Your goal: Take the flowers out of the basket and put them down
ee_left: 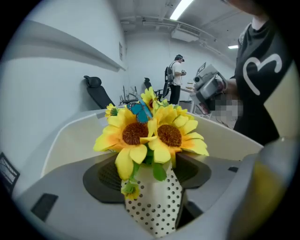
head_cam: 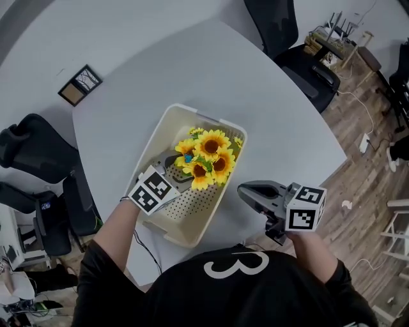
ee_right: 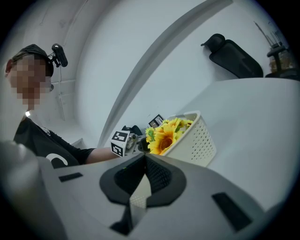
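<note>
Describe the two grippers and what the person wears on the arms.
The left gripper and right gripper are light grey with dark pads. Each carries a white cube printed with black square markers. The person wears a black top with a white design; the forearms are uncovered.

Bright and even, lit by ceiling lights. Soft shadows on the white table. Bent and dark round both gripper views' edges, blurry up close.
</note>
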Tool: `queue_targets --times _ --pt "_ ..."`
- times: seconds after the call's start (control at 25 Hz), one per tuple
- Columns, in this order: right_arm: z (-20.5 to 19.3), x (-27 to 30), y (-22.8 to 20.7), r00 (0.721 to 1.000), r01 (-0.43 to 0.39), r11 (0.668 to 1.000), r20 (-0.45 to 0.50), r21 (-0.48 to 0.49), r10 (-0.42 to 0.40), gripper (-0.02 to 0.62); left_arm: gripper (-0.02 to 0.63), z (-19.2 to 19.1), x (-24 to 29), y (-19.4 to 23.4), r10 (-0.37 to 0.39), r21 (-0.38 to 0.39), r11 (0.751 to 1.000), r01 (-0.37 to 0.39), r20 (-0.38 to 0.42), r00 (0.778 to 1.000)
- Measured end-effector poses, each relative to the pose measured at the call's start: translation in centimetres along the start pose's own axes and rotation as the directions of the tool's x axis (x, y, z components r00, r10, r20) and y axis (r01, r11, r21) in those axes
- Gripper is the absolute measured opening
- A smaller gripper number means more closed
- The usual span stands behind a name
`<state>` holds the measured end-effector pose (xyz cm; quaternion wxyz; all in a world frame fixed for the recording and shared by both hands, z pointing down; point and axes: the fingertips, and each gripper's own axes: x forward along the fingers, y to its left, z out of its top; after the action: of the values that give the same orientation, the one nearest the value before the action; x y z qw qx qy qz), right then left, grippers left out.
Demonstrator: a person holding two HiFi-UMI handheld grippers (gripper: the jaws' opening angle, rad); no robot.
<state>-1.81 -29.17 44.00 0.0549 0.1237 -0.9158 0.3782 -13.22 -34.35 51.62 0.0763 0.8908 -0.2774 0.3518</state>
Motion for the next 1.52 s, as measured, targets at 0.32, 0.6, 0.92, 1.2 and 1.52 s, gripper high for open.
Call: queue_targets --times 0.32,0.6,0.92,1.2,1.52 --pt "-3.5 0.8 -0.3 1.000 0.011 0.999 -0.020 0.051 -0.010 0.008 0.313 0.3 1.3 1.0 0.063 -0.102 0.994 -0.045 0.180 0.982" --pt "-3.7 0.6 -1.0 0.999 0.026 0.997 -0.021 0.071 -0.025 0.008 0.238 0.8 2.7 2.5 0.160 -0.182 0.976 -0.121 0.221 0.962" --pt "-4.5 0.2 -1.3 0.999 0.033 0.994 -0.016 0.100 -0.031 0.008 0.164 1.5 3.0 2.4 0.192 -0.095 0.980 -0.175 0.215 0.958" --pt "-4.9 0.3 -0.9 0.999 0.045 0.994 -0.007 0.099 -0.044 0.008 0.123 1.1 2.7 1.7 0.179 -0.074 0.983 -0.168 0.202 0.963" --pt "-4.7 -0.5 -1.1 0.998 0.061 0.992 -0.001 0.108 -0.061 0.008 0.077 1.2 2.4 2.0 0.150 -0.142 0.982 -0.121 0.208 0.967"
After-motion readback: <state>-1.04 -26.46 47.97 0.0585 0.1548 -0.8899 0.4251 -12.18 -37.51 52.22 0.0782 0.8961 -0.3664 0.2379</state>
